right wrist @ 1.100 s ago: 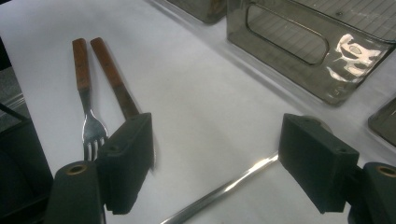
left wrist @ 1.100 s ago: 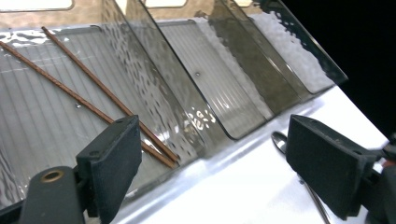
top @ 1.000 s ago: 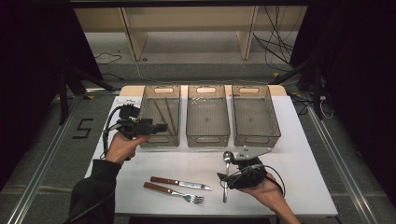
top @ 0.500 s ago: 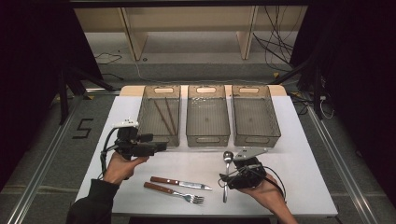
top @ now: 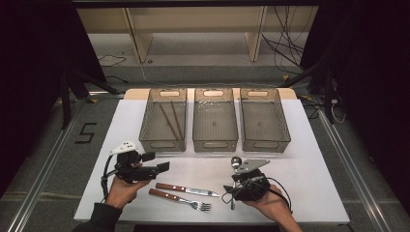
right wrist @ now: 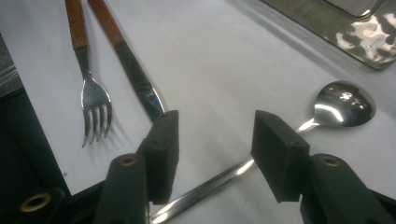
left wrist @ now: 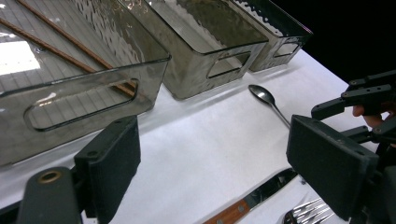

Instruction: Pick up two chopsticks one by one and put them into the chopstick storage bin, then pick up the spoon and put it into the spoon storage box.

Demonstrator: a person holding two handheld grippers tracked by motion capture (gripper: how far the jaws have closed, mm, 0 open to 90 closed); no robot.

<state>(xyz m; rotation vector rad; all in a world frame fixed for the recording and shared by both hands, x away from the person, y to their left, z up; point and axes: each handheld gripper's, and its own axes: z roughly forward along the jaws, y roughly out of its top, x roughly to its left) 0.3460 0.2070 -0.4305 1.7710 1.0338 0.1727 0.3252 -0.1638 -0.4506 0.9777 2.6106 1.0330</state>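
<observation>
The spoon (right wrist: pixel 261 154) lies on the white desk (top: pixel 309 179) right under my right tongs (right wrist: pixel 212 154), and the whole grasp turns on how its long axis runs: in the right gripper view the handle crosses the gap between the two pads on a slant, from low beside the left pad up past the right pad to the bowl beyond it. The jaws have just been closing and now stand about half apart, the handle between them but neither pad pressing on it yet as far as I can tell. So I judge the handle sits a little skewed to the pads, and a small twist of the wrist would square it before I close.

A bit farther off lie the knife (top: pixel 186 189) and the fork (top: pixel 179 198), side by side, nearer my left tongs (top: pixel 155 162), which hang wide apart and empty. Beyond stand three bins; the right bin (top: pixel 263 140) is nearest the spoon.
</observation>
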